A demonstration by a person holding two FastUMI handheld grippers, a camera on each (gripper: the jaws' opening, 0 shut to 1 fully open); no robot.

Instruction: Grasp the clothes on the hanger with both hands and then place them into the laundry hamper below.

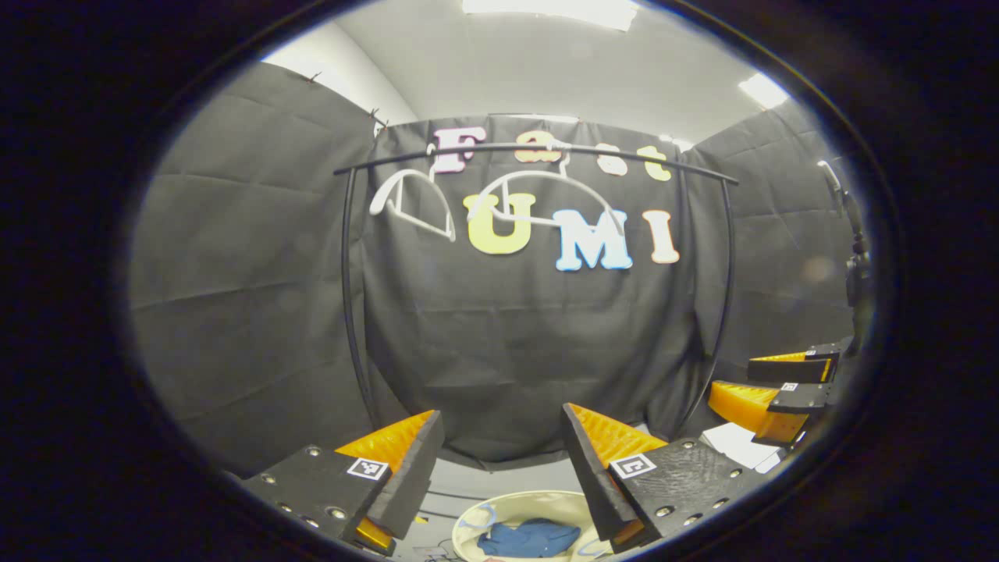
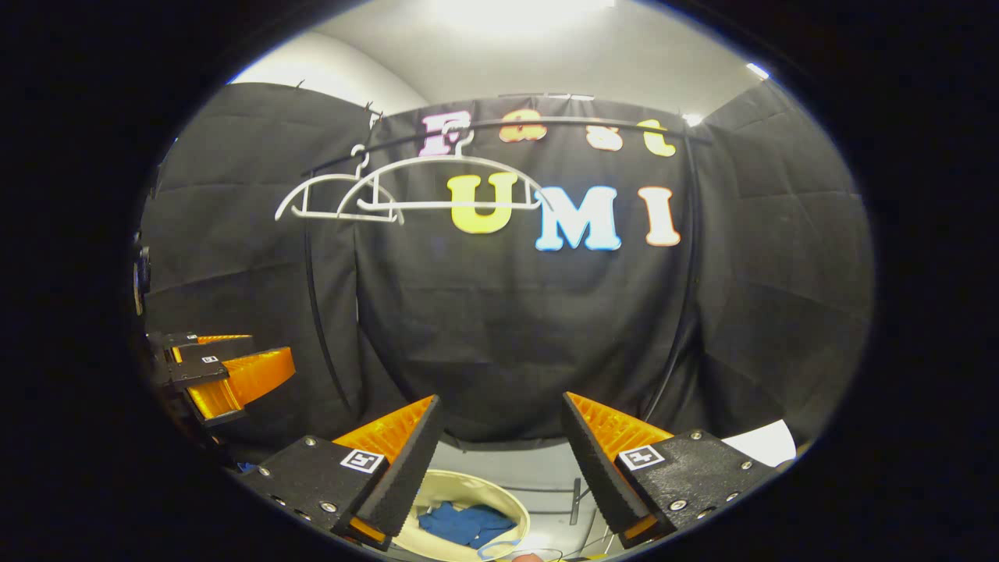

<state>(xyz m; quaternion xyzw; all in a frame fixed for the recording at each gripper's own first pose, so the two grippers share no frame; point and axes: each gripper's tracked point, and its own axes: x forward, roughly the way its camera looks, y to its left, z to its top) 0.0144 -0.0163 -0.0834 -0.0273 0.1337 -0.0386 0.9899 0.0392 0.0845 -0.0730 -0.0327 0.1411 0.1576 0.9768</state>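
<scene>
A blue garment lies crumpled inside the round cream laundry hamper on the floor below. It shows too in the right gripper view as blue cloth in the hamper. Two bare white hangers hang from the black rail, with no cloth on them. My left gripper is open above the hamper, nothing between its fingers. My right gripper is open as well and holds nothing. Each gripper appears in the other's view: the right one, the left one.
The black rack's side poles stand left and right of the hamper. White hangers hang high on the rail. A white sheet lies on the floor at the right. Black cloth walls close in on three sides.
</scene>
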